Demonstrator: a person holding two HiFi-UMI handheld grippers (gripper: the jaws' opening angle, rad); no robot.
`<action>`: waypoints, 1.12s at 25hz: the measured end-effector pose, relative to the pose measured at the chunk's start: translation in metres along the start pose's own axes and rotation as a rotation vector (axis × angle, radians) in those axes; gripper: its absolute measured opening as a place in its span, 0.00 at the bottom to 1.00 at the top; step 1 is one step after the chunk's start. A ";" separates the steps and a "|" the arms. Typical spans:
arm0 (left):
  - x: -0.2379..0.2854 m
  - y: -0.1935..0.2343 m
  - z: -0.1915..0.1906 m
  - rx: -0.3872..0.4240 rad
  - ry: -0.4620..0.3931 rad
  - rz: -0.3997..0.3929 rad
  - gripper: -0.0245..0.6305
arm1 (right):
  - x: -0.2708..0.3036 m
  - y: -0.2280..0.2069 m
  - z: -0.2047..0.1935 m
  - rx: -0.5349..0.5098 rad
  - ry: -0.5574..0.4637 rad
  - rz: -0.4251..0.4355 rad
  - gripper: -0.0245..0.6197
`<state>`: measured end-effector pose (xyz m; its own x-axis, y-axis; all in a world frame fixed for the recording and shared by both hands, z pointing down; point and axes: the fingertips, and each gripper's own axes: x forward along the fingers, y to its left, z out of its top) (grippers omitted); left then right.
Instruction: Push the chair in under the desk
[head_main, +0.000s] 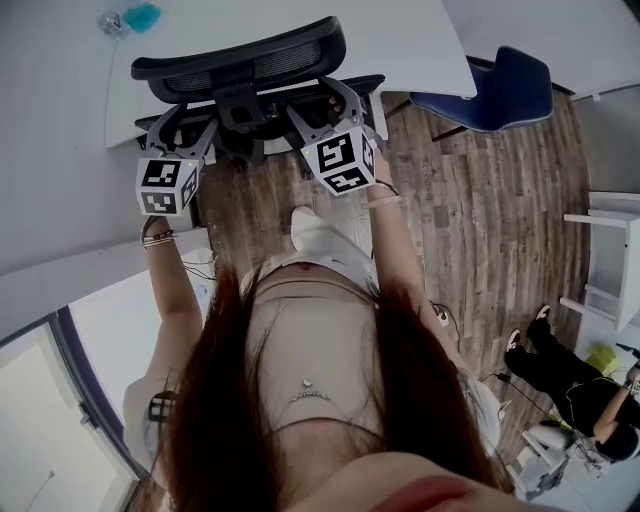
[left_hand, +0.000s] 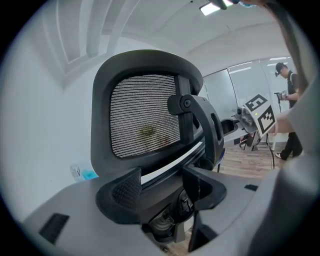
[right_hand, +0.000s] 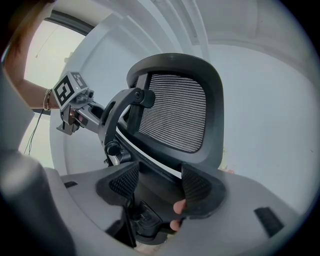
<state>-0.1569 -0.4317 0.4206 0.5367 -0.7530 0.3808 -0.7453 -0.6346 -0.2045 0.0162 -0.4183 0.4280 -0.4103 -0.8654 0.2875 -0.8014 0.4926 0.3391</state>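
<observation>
A black mesh-backed office chair (head_main: 240, 60) stands with its seat mostly under the white desk (head_main: 400, 40). Both grippers are at the rear of the chair. My left gripper (head_main: 178, 120) sits at the left side of the back frame, and my right gripper (head_main: 335, 100) at the right side. In the left gripper view the left gripper (left_hand: 162, 187) is open, with the chair's lower back support (left_hand: 145, 115) between and beyond its jaws. In the right gripper view the right gripper (right_hand: 160, 187) is open too, straddling the chair's lower frame (right_hand: 175, 110). I cannot tell whether the jaws touch it.
A blue chair (head_main: 495, 90) is tucked at the desk's right end. A blue item (head_main: 140, 17) lies on the desk's far left. A white shelf unit (head_main: 610, 260) stands at right, and a person (head_main: 570, 385) sits on the wood floor at lower right.
</observation>
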 end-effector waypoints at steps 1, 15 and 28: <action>0.000 0.000 0.000 0.000 0.004 -0.002 0.42 | 0.000 0.000 0.000 -0.001 0.000 0.001 0.46; 0.000 0.002 0.000 0.035 -0.004 0.012 0.42 | -0.002 0.001 0.000 -0.011 0.023 -0.035 0.46; -0.035 -0.007 0.015 0.041 -0.085 0.059 0.31 | -0.035 0.008 0.015 0.078 -0.019 -0.098 0.31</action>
<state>-0.1644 -0.4035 0.3956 0.5254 -0.8002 0.2891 -0.7608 -0.5940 -0.2616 0.0174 -0.3850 0.4070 -0.3359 -0.9109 0.2396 -0.8690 0.3978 0.2941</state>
